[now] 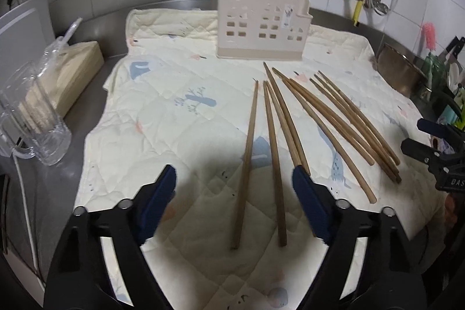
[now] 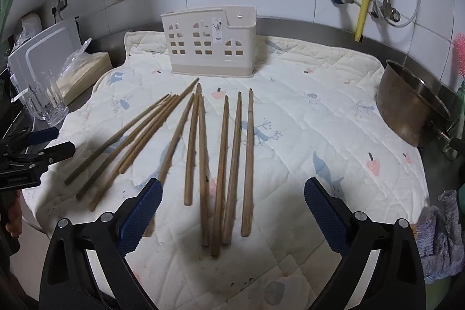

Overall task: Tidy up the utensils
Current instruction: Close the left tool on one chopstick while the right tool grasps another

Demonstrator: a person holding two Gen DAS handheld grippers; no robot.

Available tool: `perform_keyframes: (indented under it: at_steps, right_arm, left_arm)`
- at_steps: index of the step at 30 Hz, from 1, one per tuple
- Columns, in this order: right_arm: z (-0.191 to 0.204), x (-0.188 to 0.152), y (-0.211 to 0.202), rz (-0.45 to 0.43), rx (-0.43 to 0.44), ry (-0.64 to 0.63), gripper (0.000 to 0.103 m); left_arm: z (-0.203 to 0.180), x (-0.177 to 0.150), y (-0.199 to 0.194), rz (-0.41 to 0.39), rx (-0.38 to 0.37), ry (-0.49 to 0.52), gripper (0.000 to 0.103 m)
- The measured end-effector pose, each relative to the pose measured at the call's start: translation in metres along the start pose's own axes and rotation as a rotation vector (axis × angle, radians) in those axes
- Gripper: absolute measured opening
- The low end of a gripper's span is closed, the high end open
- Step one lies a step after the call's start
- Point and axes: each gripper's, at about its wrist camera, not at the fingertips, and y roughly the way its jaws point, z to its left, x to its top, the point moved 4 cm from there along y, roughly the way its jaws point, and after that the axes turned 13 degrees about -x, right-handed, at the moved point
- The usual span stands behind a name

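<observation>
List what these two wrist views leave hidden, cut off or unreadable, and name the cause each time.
- Inside of the utensil holder: both views look at its front wall, so its contents are hidden.
- Small label on the holder: too small to read.
- Chopsticks: overlapping, so the exact count is uncertain.
- Left tool in the right wrist view: cut off by the frame edge.
- Glass mug: fisheye distortion blurs its contents.

chopsticks [image 2: 191, 147]: 10 | utensil holder [image 2: 209, 42]: 1 | glass mug [image 1: 35, 118]: 1 | metal bowl [image 2: 412, 109]: 1

"DAS" on the right tongs [image 1: 453, 182], rest cut off
</observation>
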Motion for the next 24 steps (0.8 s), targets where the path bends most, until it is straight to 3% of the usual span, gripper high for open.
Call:
perform_keyframes:
  at_steps: [2,4,11,24]
  right_arm:
    - [-0.002,-0.001,0.005,0.015,0.01,0.001,0.08]
    - [-0.003,-0.001,0.01,0.025,0.009,0.002,0.079]
    - [-0.006,-0.004,0.021,0.056,0.035,0.015,0.058]
    - [-0.009,-0.01,0.034,0.097,0.063,0.047,0.024]
  left_arm:
    - [0.0,-0.002,0.008,0.024,-0.018,0.0,0.066]
    - [0.001,-0.003,0.014,0.043,-0.03,0.001,0.057]
    - [0.004,-0.005,0.029,0.103,-0.05,0.022,0.026]
    - [0.014,-0.009,0.04,0.15,-0.058,0.011,0.012]
